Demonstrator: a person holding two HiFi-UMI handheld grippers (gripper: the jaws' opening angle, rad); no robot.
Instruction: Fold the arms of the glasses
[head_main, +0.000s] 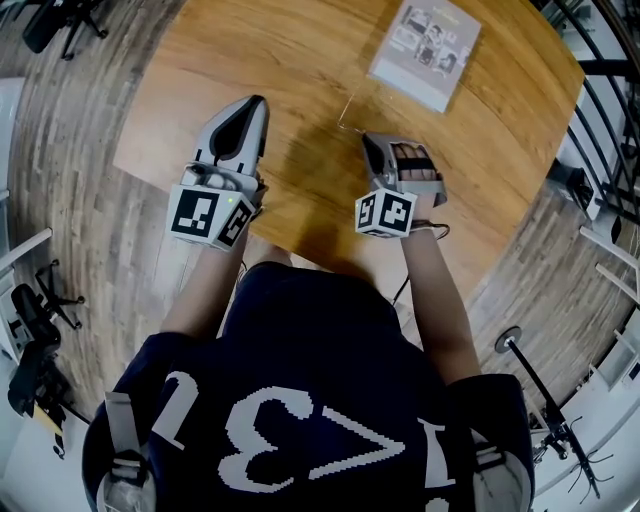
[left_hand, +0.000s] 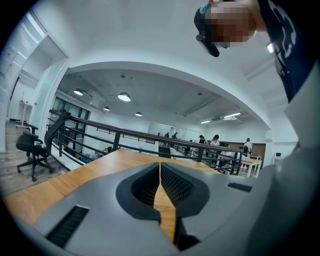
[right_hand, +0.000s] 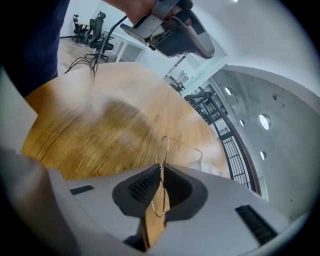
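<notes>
Fingers, right gripper (right_hand: 161, 169): pinched on the wire bridge of the glasses (right_hand: 162, 150).
Fingers, left gripper (left_hand: 160, 167): pressed together, nothing between them.
Glasses: held over the table (head_main: 250, 60); the frame's long axis runs along the jaws, one rim past the tips, one arm out sideways.
Surface: wooden, with a booklet (head_main: 425, 40) at the far side.
Room: railing (left_hand: 125, 135), office chair (left_hand: 32, 145).
</notes>
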